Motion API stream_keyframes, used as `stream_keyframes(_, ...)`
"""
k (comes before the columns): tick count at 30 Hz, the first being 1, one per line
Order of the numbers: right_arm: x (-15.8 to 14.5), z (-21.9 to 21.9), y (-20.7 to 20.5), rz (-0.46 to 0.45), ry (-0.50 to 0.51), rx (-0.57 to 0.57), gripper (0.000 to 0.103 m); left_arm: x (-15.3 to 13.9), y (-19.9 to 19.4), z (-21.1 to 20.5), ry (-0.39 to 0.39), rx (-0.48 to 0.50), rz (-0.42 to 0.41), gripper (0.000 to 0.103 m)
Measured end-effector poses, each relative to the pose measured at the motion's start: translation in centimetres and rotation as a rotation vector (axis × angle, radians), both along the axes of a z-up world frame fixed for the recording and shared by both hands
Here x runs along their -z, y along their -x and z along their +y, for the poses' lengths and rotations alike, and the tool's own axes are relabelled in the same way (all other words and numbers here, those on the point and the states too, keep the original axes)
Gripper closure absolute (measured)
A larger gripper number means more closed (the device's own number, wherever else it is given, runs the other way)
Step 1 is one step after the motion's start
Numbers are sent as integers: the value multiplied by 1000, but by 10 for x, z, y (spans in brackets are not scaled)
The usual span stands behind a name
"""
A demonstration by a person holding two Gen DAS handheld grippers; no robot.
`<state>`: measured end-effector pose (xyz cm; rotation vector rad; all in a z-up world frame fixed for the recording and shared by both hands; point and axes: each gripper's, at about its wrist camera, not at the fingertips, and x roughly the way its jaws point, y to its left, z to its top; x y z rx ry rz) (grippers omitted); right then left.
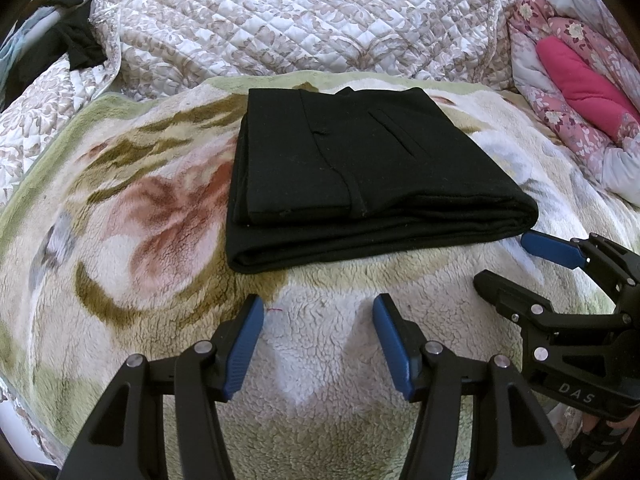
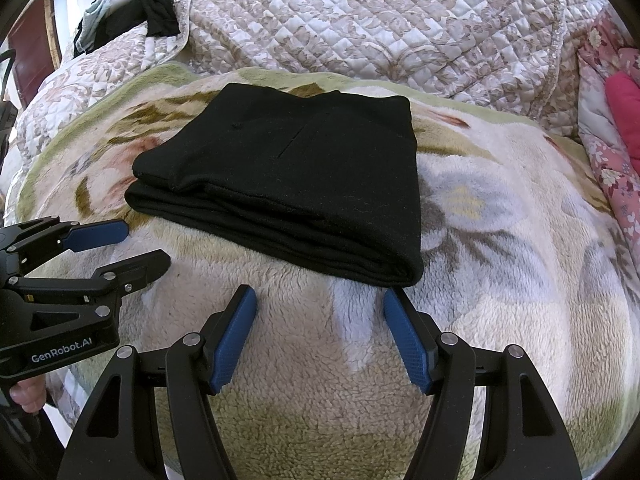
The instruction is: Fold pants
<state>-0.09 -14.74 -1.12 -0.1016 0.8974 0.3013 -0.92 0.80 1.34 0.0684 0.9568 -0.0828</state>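
Right wrist alone shows fingers (image 2: 28,394) — GenRobot.AI lettering (image 2: 62,347).

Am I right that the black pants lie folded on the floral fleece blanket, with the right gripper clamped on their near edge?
Not quite. The right gripper is open and clear of the black pants, as the right wrist view shows. They do lie folded on the floral fleece blanket.
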Motion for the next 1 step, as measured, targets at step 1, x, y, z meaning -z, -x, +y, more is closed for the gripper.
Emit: stream_keyframes(1, 0, 0, 0, 0, -1, -6, 36, 0, 0, 1, 1, 0, -1, 43)
